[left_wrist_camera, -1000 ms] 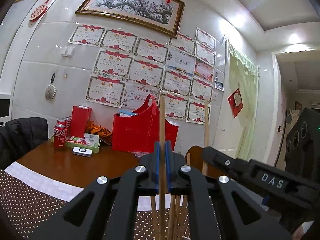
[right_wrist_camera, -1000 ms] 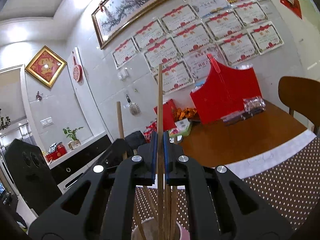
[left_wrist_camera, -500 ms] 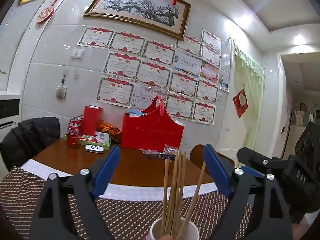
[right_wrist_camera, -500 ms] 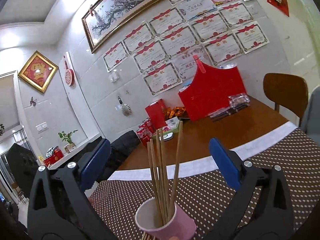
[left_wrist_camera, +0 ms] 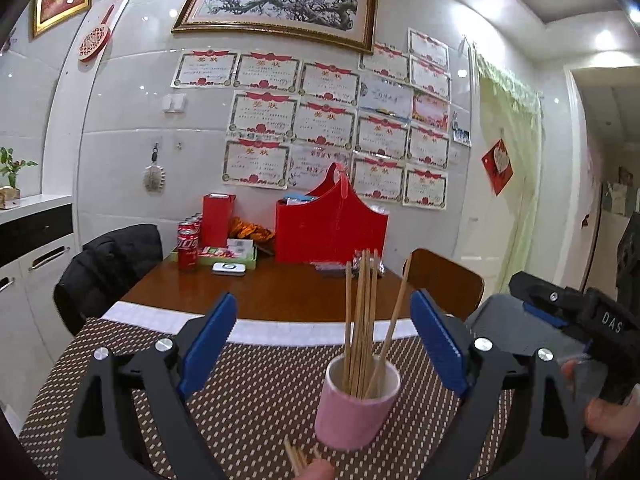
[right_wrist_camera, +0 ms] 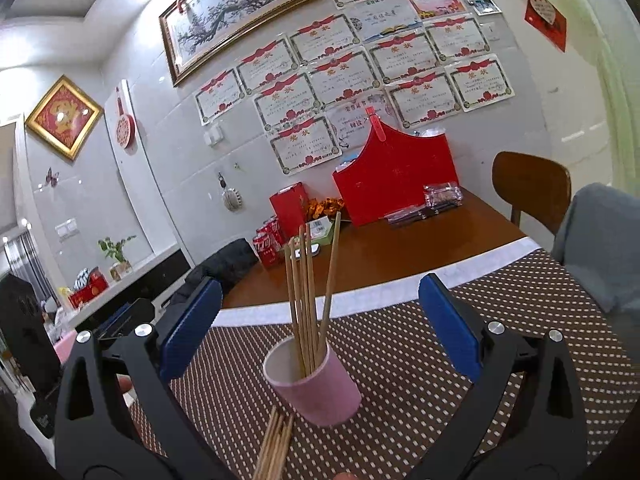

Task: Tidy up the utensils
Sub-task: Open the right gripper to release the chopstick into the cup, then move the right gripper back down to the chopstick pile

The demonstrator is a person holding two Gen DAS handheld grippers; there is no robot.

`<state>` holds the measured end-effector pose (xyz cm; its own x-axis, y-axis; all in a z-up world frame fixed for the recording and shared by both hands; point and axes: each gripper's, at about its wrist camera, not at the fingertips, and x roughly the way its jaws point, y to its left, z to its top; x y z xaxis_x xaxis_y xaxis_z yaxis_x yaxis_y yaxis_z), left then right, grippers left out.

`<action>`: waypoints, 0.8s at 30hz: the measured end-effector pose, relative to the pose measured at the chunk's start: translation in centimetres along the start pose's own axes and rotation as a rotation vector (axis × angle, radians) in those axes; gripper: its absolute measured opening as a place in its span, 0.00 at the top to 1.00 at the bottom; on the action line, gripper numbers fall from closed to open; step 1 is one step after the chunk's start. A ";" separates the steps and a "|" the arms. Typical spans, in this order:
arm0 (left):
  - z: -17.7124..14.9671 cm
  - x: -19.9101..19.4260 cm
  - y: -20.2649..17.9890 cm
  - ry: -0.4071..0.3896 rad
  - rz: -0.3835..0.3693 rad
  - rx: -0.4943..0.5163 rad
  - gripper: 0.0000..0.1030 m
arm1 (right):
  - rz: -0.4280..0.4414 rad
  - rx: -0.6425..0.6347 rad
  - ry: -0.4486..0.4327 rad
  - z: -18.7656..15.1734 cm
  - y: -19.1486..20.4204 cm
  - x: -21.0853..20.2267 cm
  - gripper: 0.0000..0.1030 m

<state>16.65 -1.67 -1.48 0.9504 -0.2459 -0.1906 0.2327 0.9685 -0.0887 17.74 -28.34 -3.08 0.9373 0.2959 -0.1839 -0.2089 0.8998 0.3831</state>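
With both of my grippers spread wide and holding nothing, the loose bundle of wooden chopsticks (right_wrist_camera: 276,446) lies flat on the brown dotted placemat (right_wrist_camera: 420,360), lower centre of the right wrist frame, long axis running toward the pink cylindrical cup (right_wrist_camera: 316,388). My right gripper (right_wrist_camera: 320,328) looks nearer to them than my left gripper (left_wrist_camera: 320,344).

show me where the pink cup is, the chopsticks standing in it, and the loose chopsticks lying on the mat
pink cup (right_wrist_camera: 320,396): right wrist view, on its outer wall.
chopsticks standing in the cup (right_wrist_camera: 305,300): right wrist view, mid-shaft of the bundle.
loose chopsticks (right_wrist_camera: 276,446): right wrist view, on the bunch lying beside the cup's base.
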 end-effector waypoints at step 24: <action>-5.6 -4.6 2.5 0.150 0.034 0.003 0.15 | -0.074 -0.092 0.269 -8.4 0.6 -1.5 0.06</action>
<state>11.70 1.63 -6.33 0.9165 -0.2155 -0.3371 0.2014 0.9765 -0.0768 13.88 -25.59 -10.20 0.8459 0.2915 -0.4466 -0.1784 0.9438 0.2781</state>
